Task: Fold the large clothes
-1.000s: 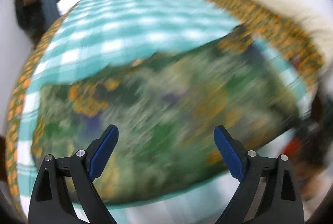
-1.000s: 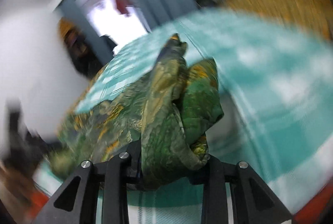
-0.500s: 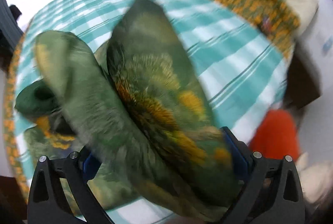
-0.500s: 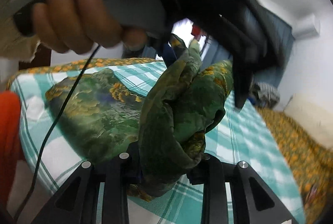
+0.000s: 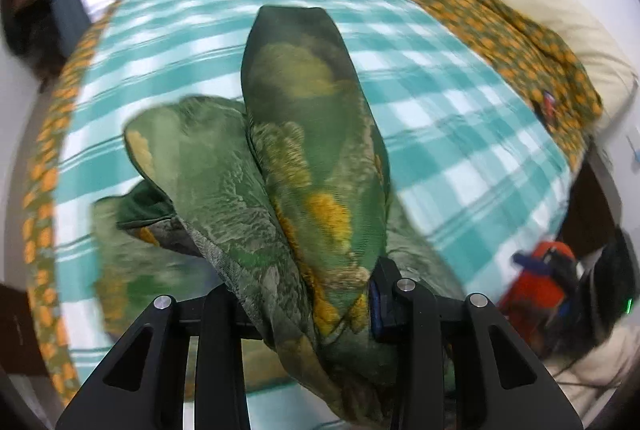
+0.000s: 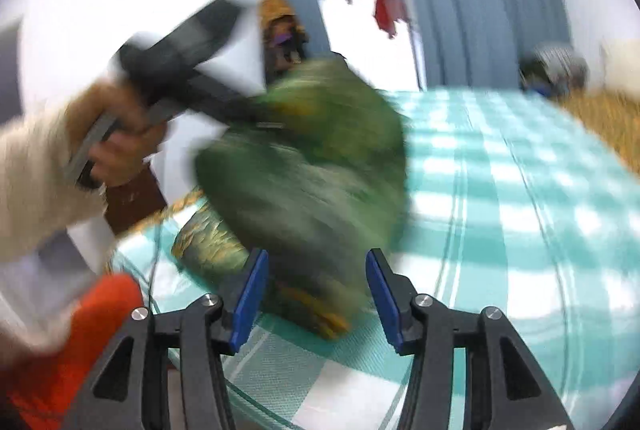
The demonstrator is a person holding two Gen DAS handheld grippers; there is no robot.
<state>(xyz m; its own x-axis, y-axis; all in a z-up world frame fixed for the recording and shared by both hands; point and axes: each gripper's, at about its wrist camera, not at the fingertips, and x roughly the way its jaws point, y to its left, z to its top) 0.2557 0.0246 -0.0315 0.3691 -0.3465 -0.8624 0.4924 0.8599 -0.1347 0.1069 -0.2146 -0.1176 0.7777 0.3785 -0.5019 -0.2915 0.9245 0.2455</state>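
I am in the middle of a handover. My left gripper (image 5: pixel 316 314) has just closed its jaws and now pinches a thick bunch of the green and orange patterned garment (image 5: pixel 304 166), which stands up in two folded lobes in front of the left camera while the rest trails down onto the bed (image 5: pixel 460 118). My right gripper (image 6: pixel 316 294) has just been opening; its jaws stand spread, with the blue pads clear of the cloth. In the right view the garment hangs blurred just beyond those pads, apparently carried by the left gripper, whose dark body and the hand (image 6: pixel 120 150) around its handle show at upper left above a cream sleeve (image 6: pixel 36 182).

I judge the fold itself has hardly begun: the garment is bunched, not laid flat. The next move, as I see it, calls for the right gripper to find a free edge or corner of the cloth so that I can stretch it between both grippers and spread it over the teal checked sheet.

Around it: an orange-flowered blanket (image 5: pixel 500 30) along the far side of the bed, a cream pillow (image 5: pixel 560 26) behind it, grey-blue curtains (image 6: pixel 480 2), and something orange-red (image 6: pixel 88 330) low beside the bed. A thin cable runs near the bed's edge and could snag. The sheet ahead looks free for laying out.
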